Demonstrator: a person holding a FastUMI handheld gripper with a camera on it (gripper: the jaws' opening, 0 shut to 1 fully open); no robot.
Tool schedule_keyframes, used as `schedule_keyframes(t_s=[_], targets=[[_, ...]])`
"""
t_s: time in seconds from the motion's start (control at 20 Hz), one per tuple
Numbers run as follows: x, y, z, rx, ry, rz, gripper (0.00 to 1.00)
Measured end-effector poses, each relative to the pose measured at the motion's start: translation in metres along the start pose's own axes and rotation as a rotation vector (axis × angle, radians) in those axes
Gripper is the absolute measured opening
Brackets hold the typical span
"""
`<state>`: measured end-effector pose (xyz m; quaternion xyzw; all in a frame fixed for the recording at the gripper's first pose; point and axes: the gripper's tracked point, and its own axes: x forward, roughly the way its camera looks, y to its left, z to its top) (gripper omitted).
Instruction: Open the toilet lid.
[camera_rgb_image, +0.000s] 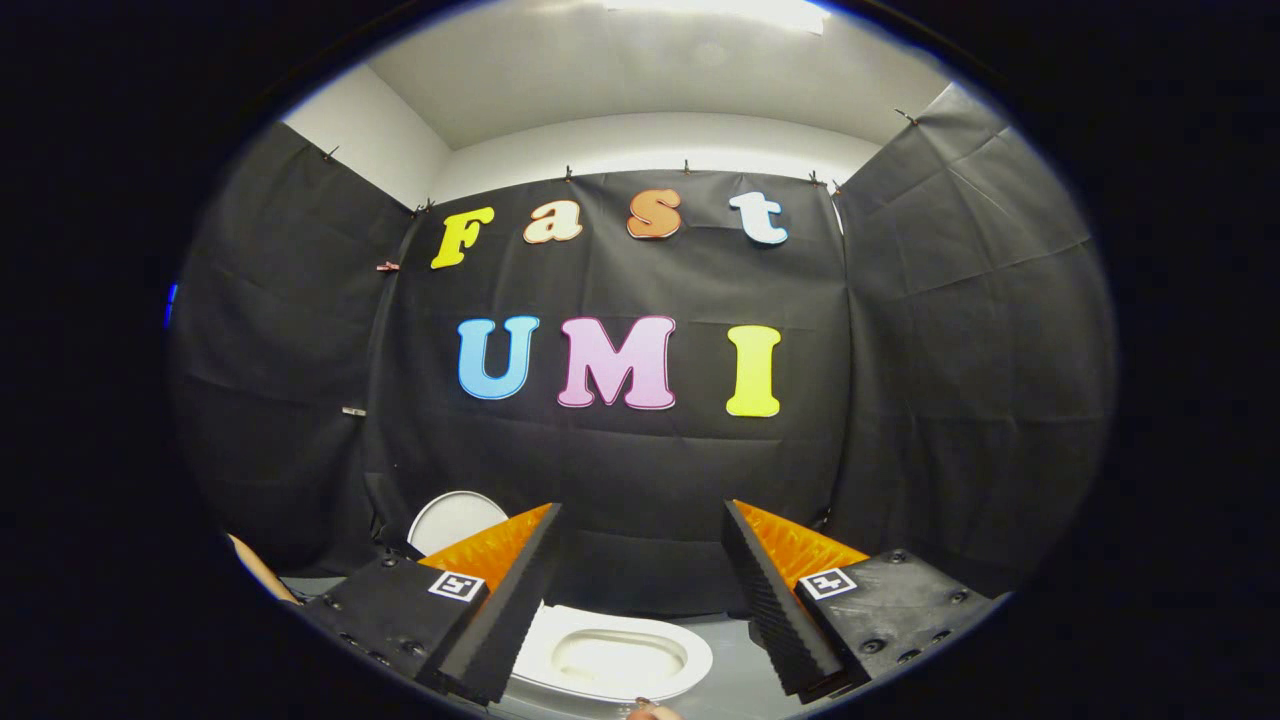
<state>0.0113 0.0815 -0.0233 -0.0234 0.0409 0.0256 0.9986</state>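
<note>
Hand-held gripper (640, 600) with fingers spread wide and gripping nothing, white toilet bowl (610, 655) on the floor below between them, toilet lid (455, 520) raised upright beyond the left finger

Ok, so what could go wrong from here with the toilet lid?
The lid looks raised and unheld, so it might drop back onto the bowl. The open, empty hand-held gripper has one finger close in front of the lid; pulling away carelessly could knock it.
</note>
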Motion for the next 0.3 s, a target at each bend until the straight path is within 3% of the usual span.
schedule_keyframes(t_s=[0.3], targets=[[-0.0003,0.0028,-0.0005,-0.006,0.004,0.008,0.98]])
